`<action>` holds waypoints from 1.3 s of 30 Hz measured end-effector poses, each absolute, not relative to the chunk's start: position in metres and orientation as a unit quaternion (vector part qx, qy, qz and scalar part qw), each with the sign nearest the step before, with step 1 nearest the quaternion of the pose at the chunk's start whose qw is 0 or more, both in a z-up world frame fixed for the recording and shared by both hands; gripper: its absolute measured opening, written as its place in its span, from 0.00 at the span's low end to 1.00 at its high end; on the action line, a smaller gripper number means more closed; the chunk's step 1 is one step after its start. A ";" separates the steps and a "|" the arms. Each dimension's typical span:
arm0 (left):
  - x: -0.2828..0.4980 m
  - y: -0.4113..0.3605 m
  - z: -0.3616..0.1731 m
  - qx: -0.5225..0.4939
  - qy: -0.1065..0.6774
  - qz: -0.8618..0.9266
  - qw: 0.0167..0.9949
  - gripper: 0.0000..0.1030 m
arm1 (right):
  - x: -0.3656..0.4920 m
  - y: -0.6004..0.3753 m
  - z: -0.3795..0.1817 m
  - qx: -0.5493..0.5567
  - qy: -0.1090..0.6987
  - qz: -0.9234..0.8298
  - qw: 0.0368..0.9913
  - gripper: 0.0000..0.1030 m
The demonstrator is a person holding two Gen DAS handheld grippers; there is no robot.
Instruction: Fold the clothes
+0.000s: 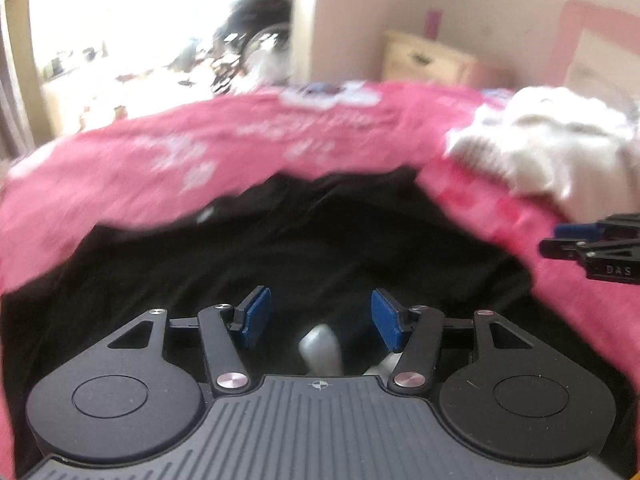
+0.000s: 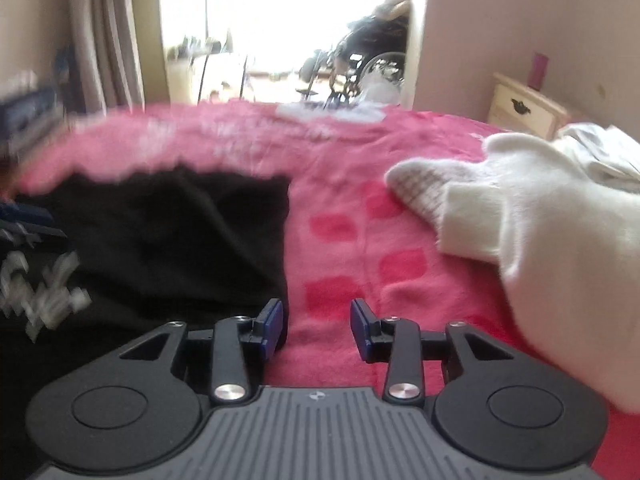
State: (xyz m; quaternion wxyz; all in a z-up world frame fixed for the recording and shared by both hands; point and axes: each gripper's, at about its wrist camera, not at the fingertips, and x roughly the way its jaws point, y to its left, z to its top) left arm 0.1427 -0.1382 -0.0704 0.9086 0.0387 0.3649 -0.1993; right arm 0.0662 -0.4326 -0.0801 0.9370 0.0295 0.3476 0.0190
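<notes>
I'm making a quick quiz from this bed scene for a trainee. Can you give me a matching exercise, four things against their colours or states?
Things:
1. garment spread on the bed
2. blanket covering the bed
3. heap of clothes at the right
4. right gripper

Colours or states:
A. pink with darker squares
B. open, holding nothing
C. black
D. white

Pairs: 1-C, 2-A, 3-D, 4-B
</notes>
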 end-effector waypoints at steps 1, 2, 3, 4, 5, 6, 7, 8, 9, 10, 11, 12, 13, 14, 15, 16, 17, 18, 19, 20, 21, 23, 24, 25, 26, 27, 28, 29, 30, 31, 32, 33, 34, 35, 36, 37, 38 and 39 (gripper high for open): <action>0.144 -0.143 -0.074 0.040 0.367 -0.202 0.907 0.54 | 0.072 -0.438 -0.076 0.056 0.343 0.020 0.938 0.39; 0.145 -0.148 -0.077 0.042 0.370 -0.205 0.905 0.54 | 0.078 -0.444 -0.072 0.084 0.338 0.021 0.937 0.39; 0.147 -0.152 -0.080 0.043 0.372 -0.208 0.903 0.54 | 0.090 -0.449 -0.071 0.112 0.339 0.026 0.934 0.39; 0.148 -0.157 -0.083 0.044 0.375 -0.211 0.902 0.54 | 0.104 -0.453 -0.071 0.140 0.340 0.032 0.929 0.39; 0.149 -0.162 -0.086 0.046 0.377 -0.214 0.900 0.54 | 0.118 -0.454 -0.072 0.157 0.344 0.040 0.925 0.39; 0.150 -0.166 -0.089 0.047 0.379 -0.217 0.898 0.54 | 0.133 -0.455 -0.073 0.171 0.348 0.048 0.920 0.40; 0.152 -0.171 -0.093 0.049 0.382 -0.220 0.896 0.54 | 0.148 -0.455 -0.077 0.180 0.354 0.055 0.916 0.39; 0.153 -0.176 -0.096 0.050 0.384 -0.222 0.895 0.53 | 0.163 -0.455 -0.081 0.189 0.361 0.062 0.911 0.39; 0.154 -0.180 -0.099 0.051 0.387 -0.225 0.893 0.53 | 0.178 -0.455 -0.085 0.198 0.367 0.070 0.906 0.40; 0.156 -0.185 -0.102 0.053 0.389 -0.228 0.891 0.53 | 0.192 -0.455 -0.089 0.203 0.375 0.078 0.901 0.39; 0.157 -0.190 -0.105 0.054 0.391 -0.231 0.889 0.53 | 0.206 -0.455 -0.092 0.205 0.379 0.076 0.899 0.39; 0.158 -0.194 -0.109 0.055 0.394 -0.234 0.887 0.53 | 0.216 -0.454 -0.093 0.205 0.383 0.077 0.897 0.39; 0.159 -0.199 -0.112 0.057 0.396 -0.237 0.885 0.53 | 0.225 -0.451 -0.091 0.198 0.385 0.087 0.897 0.39; 0.161 -0.204 -0.115 0.058 0.398 -0.240 0.883 0.53 | 0.233 -0.447 -0.090 0.189 0.386 0.098 0.898 0.39; 0.162 -0.208 -0.118 0.060 0.401 -0.242 0.881 0.53 | 0.241 -0.443 -0.089 0.181 0.387 0.109 0.898 0.39; 0.162 -0.209 -0.119 0.060 0.401 -0.242 0.882 0.54 | 0.249 -0.434 -0.084 0.154 0.382 0.129 0.902 0.39; 0.162 -0.210 -0.120 0.059 0.400 -0.241 0.882 0.54 | 0.254 -0.424 -0.081 0.128 0.381 0.156 0.902 0.39; 0.161 -0.210 -0.121 0.059 0.399 -0.241 0.883 0.54 | 0.262 -0.414 -0.080 0.103 0.387 0.182 0.898 0.39; 0.160 -0.210 -0.121 0.059 0.397 -0.240 0.884 0.54 | 0.271 -0.402 -0.081 0.076 0.399 0.207 0.890 0.39; 0.160 -0.210 -0.121 0.060 0.395 -0.240 0.885 0.54 | 0.280 -0.392 -0.084 0.051 0.408 0.218 0.885 0.39; 0.159 -0.210 -0.121 0.061 0.394 -0.240 0.885 0.54 | 0.289 -0.381 -0.087 0.026 0.417 0.227 0.880 0.39; 0.159 -0.210 -0.122 0.061 0.392 -0.240 0.886 0.54 | 0.307 -0.365 -0.097 0.001 0.443 0.241 0.864 0.39; 0.160 -0.211 -0.122 0.062 0.392 -0.240 0.886 0.54 | 0.314 -0.360 -0.100 -0.001 0.448 0.242 0.860 0.39; 0.160 -0.211 -0.122 0.062 0.391 -0.240 0.886 0.54 | 0.320 -0.356 -0.102 0.007 0.452 0.247 0.857 0.40; 0.159 -0.211 -0.122 0.063 0.391 -0.241 0.886 0.54 | 0.327 -0.353 -0.104 0.017 0.456 0.253 0.853 0.40; 0.159 -0.210 -0.122 0.063 0.390 -0.241 0.886 0.54 | 0.328 -0.349 -0.104 0.015 0.455 0.258 0.852 0.40; 0.159 -0.210 -0.121 0.062 0.390 -0.241 0.886 0.54 | 0.327 -0.346 -0.103 0.011 0.452 0.262 0.853 0.40; 0.159 -0.209 -0.121 0.061 0.390 -0.242 0.886 0.54 | 0.327 -0.342 -0.102 0.007 0.449 0.266 0.853 0.39; 0.159 -0.209 -0.121 0.061 0.390 -0.242 0.887 0.54 | 0.327 -0.339 -0.102 0.002 0.446 0.270 0.853 0.39; 0.158 -0.209 -0.121 0.061 0.389 -0.242 0.887 0.54 | 0.327 -0.335 -0.101 -0.002 0.443 0.274 0.853 0.39; 0.158 -0.208 -0.121 0.060 0.389 -0.242 0.887 0.54 | 0.326 -0.332 -0.101 -0.006 0.441 0.278 0.853 0.39; 0.158 -0.208 -0.121 0.060 0.389 -0.243 0.887 0.54 | 0.326 -0.328 -0.100 -0.010 0.438 0.282 0.854 0.39; 0.158 -0.208 -0.121 0.059 0.389 -0.243 0.887 0.54 | 0.326 -0.325 -0.099 -0.014 0.435 0.287 0.854 0.38; 0.159 -0.207 -0.121 0.059 0.388 -0.243 0.887 0.54 | 0.325 -0.321 -0.099 -0.018 0.432 0.291 0.854 0.28; 0.159 -0.207 -0.121 0.059 0.388 -0.243 0.887 0.54 | 0.325 -0.318 -0.098 -0.022 0.429 0.295 0.854 0.07; 0.159 -0.208 -0.121 0.058 0.388 -0.243 0.887 0.54 | 0.325 -0.314 -0.097 -0.026 0.426 0.299 0.854 0.06; 0.159 -0.208 -0.122 0.058 0.387 -0.243 0.887 0.54 | 0.325 -0.311 -0.097 -0.030 0.423 0.303 0.853 0.06; 0.159 -0.208 -0.121 0.059 0.387 -0.243 0.887 0.54 | 0.324 -0.307 -0.096 -0.034 0.420 0.307 0.853 0.05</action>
